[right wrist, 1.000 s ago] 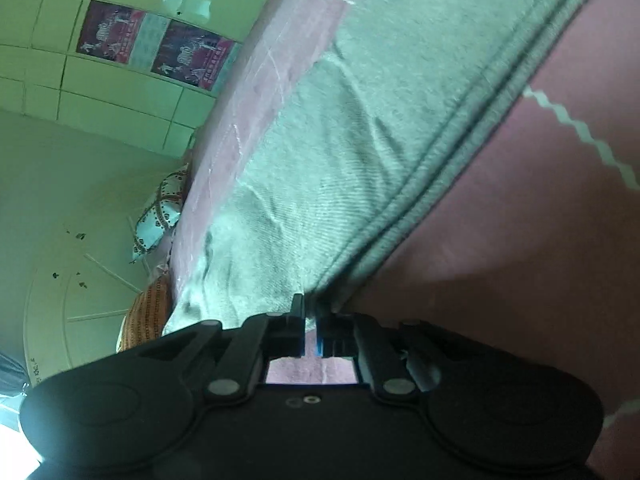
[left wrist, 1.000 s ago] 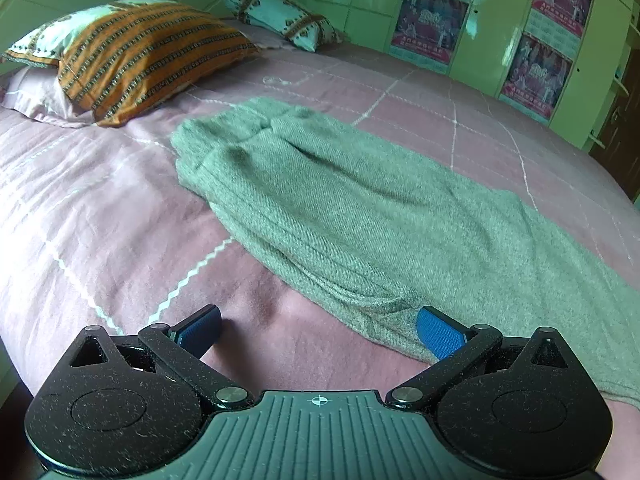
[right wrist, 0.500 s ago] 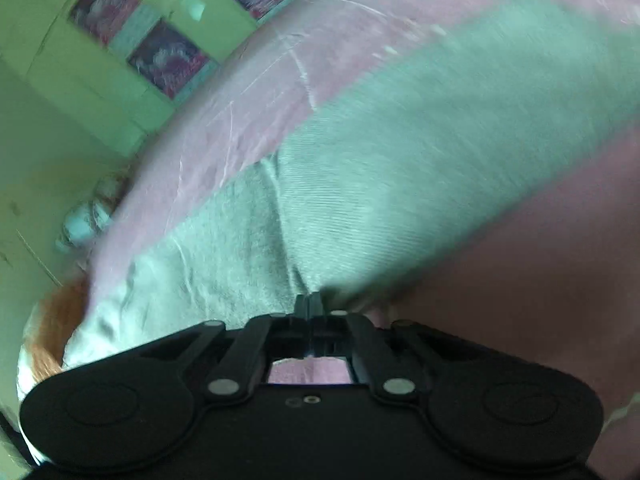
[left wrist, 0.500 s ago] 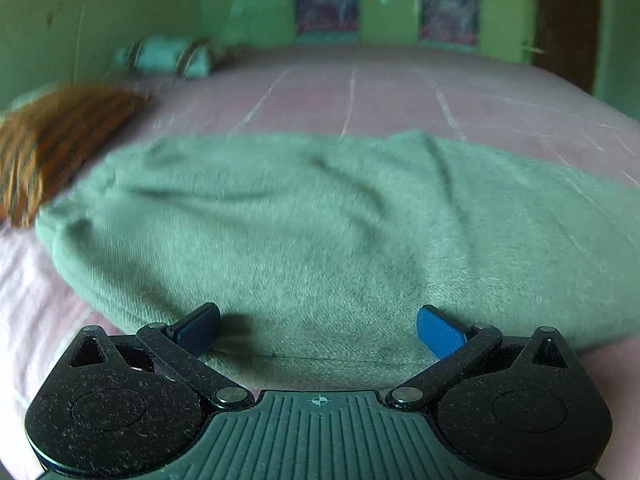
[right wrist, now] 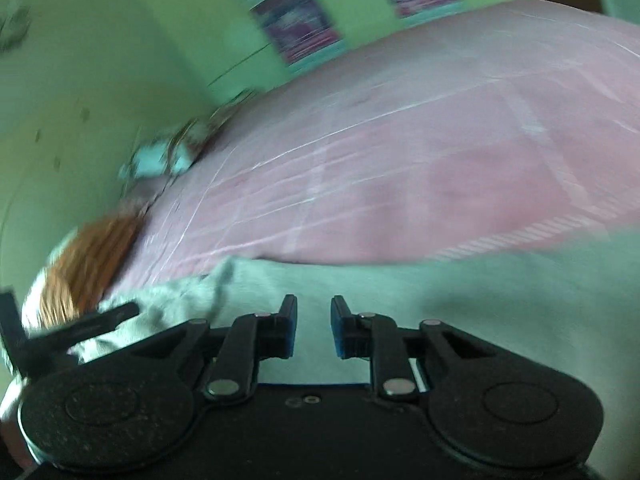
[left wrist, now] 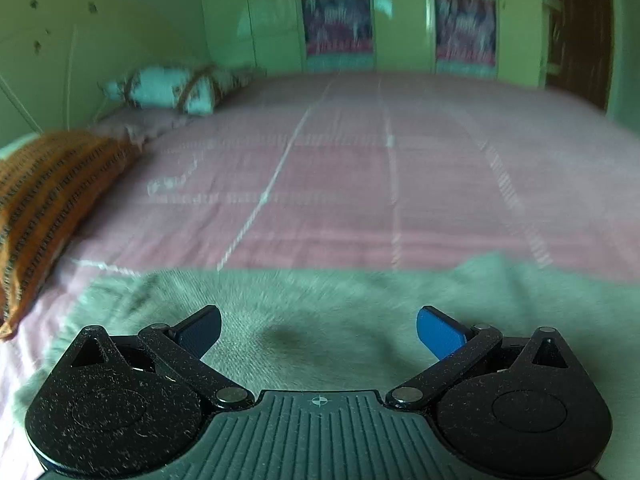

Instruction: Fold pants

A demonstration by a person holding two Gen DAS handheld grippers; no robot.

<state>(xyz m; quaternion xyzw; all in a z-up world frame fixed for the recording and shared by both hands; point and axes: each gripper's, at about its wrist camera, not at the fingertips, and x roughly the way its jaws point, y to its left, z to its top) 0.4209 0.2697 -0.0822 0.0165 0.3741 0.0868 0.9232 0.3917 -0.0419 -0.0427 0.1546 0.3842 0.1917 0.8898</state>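
Note:
The grey-green pants (left wrist: 320,300) lie flat on the pink bedsheet (left wrist: 340,184), filling the lower part of both views. My left gripper (left wrist: 319,330) is wide open just above the cloth, empty. My right gripper (right wrist: 313,328) hovers over the pants (right wrist: 460,300), its jaws parted by a narrow gap with nothing between them. The other gripper's black body (right wrist: 60,332) shows at the left edge of the right wrist view. Both views are motion-blurred.
An orange striped pillow (left wrist: 44,196) lies at the left and a pale patterned pillow (left wrist: 168,88) at the far left. Green wardrobe doors with posters (left wrist: 340,20) stand behind the bed. A brown door (left wrist: 580,32) is at the far right.
My right gripper was shut on the pants' edge and has opened a little, letting go. Both grippers have swung forward over the pants; more bare sheet shows beyond them.

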